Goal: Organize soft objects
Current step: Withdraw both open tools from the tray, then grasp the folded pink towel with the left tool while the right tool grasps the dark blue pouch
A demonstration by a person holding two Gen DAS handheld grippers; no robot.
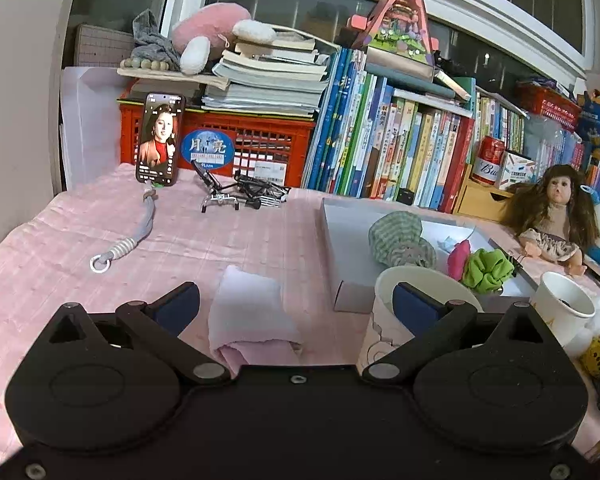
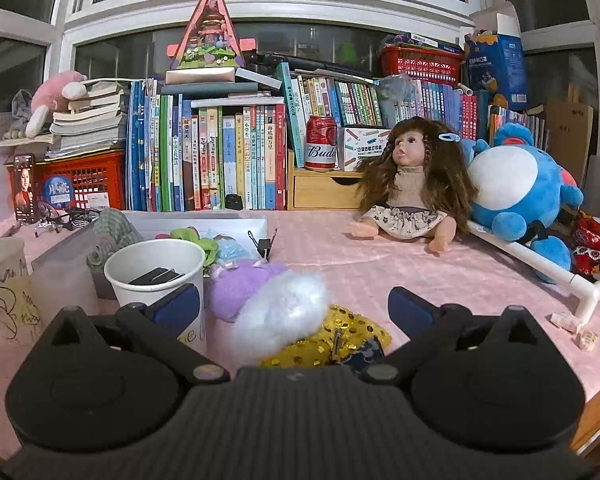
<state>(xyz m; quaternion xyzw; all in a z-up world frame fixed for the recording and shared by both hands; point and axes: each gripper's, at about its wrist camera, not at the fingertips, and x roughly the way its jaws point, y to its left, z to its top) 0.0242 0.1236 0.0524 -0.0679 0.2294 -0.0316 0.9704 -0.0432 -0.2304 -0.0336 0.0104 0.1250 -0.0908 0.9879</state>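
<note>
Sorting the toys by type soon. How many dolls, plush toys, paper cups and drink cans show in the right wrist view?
Doll: 1
Plush toys: 2, blue, pink
Paper cups: 2, white, scribbled
Drink can: 1
Total: 6

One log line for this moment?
left gripper: open, over pink cloth | right gripper: open, over white pompom | box: partly filled

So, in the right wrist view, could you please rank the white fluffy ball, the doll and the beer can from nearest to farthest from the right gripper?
1. White fluffy ball, between the right gripper's open fingers.
2. Doll, seated farther back, right of centre.
3. Beer can, on the wooden drawer by the books.
</note>
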